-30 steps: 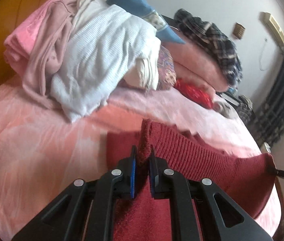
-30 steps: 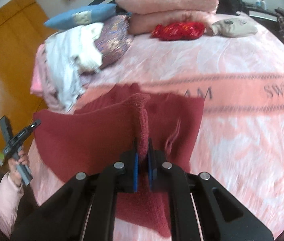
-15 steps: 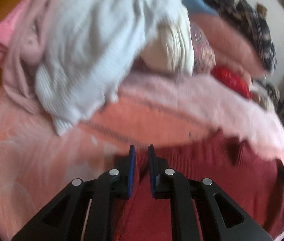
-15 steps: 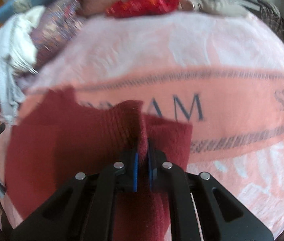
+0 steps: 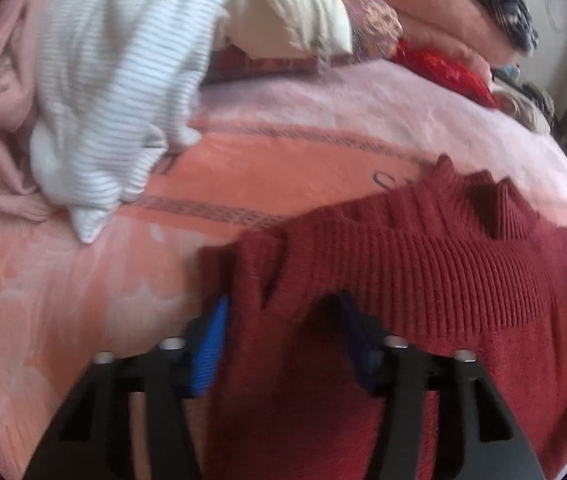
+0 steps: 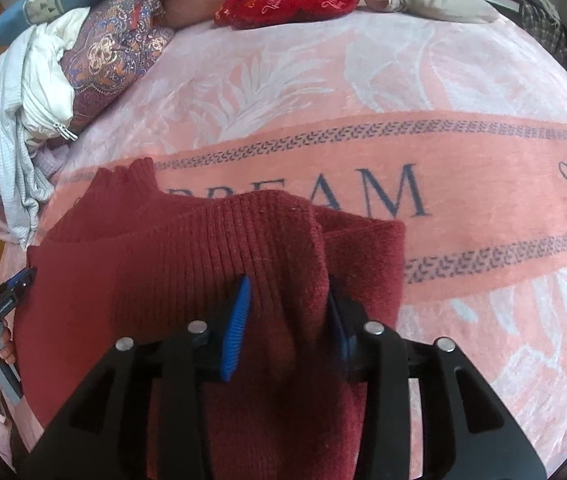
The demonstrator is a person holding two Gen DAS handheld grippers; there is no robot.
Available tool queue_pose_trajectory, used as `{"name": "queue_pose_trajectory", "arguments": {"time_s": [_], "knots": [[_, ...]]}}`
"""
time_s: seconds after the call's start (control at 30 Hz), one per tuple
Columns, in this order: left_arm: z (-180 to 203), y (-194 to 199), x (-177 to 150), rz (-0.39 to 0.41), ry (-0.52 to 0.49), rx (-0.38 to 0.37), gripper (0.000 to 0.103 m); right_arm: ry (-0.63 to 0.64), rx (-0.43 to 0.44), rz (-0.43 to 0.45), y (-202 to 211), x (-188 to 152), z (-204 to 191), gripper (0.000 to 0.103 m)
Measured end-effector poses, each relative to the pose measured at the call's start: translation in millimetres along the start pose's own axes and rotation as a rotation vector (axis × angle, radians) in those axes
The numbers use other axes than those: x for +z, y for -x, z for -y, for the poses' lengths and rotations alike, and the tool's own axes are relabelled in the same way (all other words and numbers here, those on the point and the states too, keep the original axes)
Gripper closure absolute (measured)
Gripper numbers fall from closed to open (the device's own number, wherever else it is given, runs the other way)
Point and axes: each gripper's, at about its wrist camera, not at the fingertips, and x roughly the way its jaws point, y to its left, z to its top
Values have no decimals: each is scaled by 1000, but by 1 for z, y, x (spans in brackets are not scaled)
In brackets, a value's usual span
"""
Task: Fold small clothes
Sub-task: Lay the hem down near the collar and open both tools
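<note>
Right wrist view shows the red knit sweater [image 6: 171, 280] lying on the pink bed blanket [image 6: 463, 208], its ribbed edge brought over onto its own body, so 1 fold looks laid down. The right gripper [image 6: 287, 320] has just been opening: its blue pads stand apart with a ridge of the knit still rising between them, and as far as I can tell they no longer pinch it. Out at the far left edge the left gripper [image 6: 7, 292] shows at the sweater's other corner.

From the left wrist view, which is a little blurred, the left gripper [image 5: 283, 332] has also just been opening; its pads are spread with red cloth [image 5: 423, 264] bunched loosely between them, resting on the bed.

My guess is that this fold is being let go and the sweater still needs at least 1 more fold and some smoothing. The heap of white striped and pale pink clothes [image 5: 115, 60] beside it remains unfolded, so most of the work lies ahead.
</note>
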Motion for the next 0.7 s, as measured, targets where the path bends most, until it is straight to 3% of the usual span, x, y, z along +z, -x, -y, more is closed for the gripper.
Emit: {"name": "queue_pose_trajectory", "arguments": {"time_s": [0.03, 0.07, 0.13, 0.2, 0.3, 0.43, 0.53, 0.57, 0.7], "knots": [[2, 1, 1, 4, 12, -12, 78, 7, -6, 15, 3, 0, -1, 96], [5, 3, 3, 13, 8, -19, 90, 11, -17, 39, 6, 1, -2, 97], [15, 6, 5, 16, -30, 15, 92, -19, 24, 101, 17, 4, 0, 97], [15, 14, 7, 67, -9, 20, 93, -44, 52, 148, 28, 8, 4, 97], [-1, 28, 16, 164, 108, 12, 94, -60, 32, 155, 31, 12, 7, 98], [-2, 16, 16, 158, 123, 92, 94, -105, -12, 107, 12, 11, 17, 98], [9, -8, 11, 72, 89, 112, 92, -74, -51, 53, -5, 4, 12, 96], [12, -9, 10, 82, 74, 133, 91, -70, -55, 60, -4, 3, 11, 96], [9, 8, 12, 68, 73, 92, 79, -71, -20, 26, 21, -3, 15, 79]]}}
